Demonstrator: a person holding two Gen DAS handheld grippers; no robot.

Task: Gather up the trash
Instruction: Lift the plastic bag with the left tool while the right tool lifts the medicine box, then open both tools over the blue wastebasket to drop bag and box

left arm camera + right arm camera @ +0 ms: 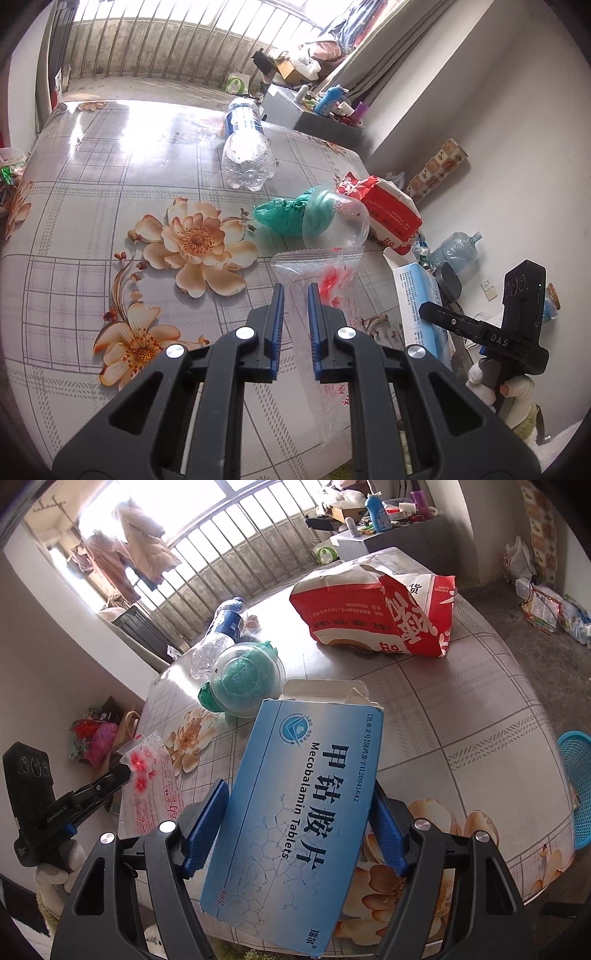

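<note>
Item: flat blue cardboard medicine box (291, 819), printed "Mecobalamin Tablets". It was held above the near edge of the table, clamped across its width between the blue pads of the right gripper (299, 827). Its long axis ran along the fingers, the torn-open flap end pointing away towards the table's middle, the printed face upward. The right gripper angled downward over the table, carried by a white-gloved hand (517, 391) seen in the left view.

Item: clear plastic zip bag with a red flower print (317, 280). It was pinched between the nearly closed blue pads of the left gripper (295, 291), its serrated top edge pointing away, its length trailing back under the fingers. The left gripper also tilted downward, at the table's near left side, and a white-gloved hand (55, 871) carried it.

Surroundings: floral-patterned glossy tablecloth (110, 221). Just beyond the bag lay a clear plastic dome lid over crumpled green plastic (332, 218). A red and white paper bag (380, 609) lay near it to the right. A clear plastic water bottle with a blue label (245, 147) lay on its side farther off.
</note>
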